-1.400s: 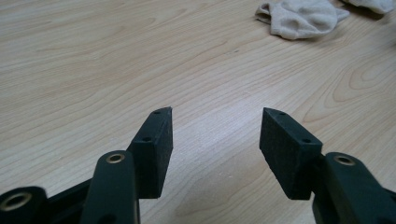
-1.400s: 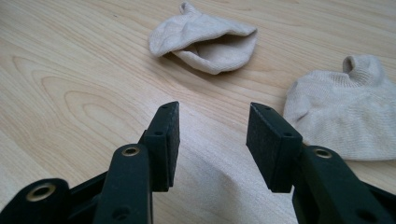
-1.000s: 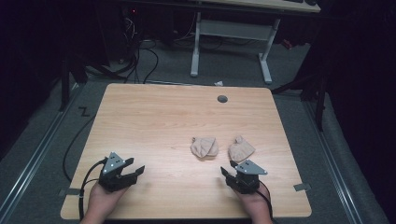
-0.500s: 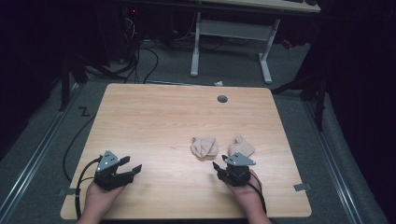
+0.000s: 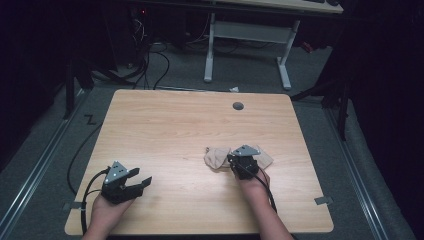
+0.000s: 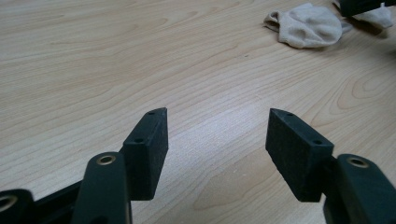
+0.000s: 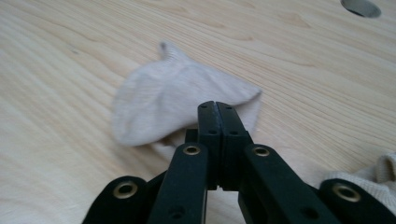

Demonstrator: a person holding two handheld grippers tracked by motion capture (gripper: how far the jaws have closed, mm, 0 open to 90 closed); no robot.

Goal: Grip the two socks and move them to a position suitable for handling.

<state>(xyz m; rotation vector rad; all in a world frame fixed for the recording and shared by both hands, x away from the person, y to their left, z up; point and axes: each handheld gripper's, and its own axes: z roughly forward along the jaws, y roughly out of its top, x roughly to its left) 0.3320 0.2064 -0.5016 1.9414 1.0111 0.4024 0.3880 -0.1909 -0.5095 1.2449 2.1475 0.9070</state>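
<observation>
On the wooden table (image 5: 175, 130), two beige socks lie close together right of centre, toward the near edge. The left sock (image 5: 216, 158) is a crumpled heap; in the right gripper view it spreads from ten to one o'clock of the jaw tips (image 7: 173, 105), its ribbed cuff pointing up. The right sock (image 5: 266, 160) sits just beside it at about three o'clock, partly covered by the gripper in the high view, and its knitted edge shows at the lower right corner of the right gripper view (image 7: 373, 179). The right gripper (image 5: 239, 166) hovers between the two socks, at four o'clock from the table's centre; its jaws have just been closing and now stand pressed flat together, pad against pad. Whether any fabric is caught at their tips I cannot tell, since the tips lie over the left sock's lower edge. The left gripper (image 5: 140, 181) rests near the front left corner, at about eight o'clock from the centre, well apart from the socks, its jaws spread wide over bare wood with nothing between them. A round grommet hole (image 5: 238, 106) sits near the far edge at one o'clock.
</observation>
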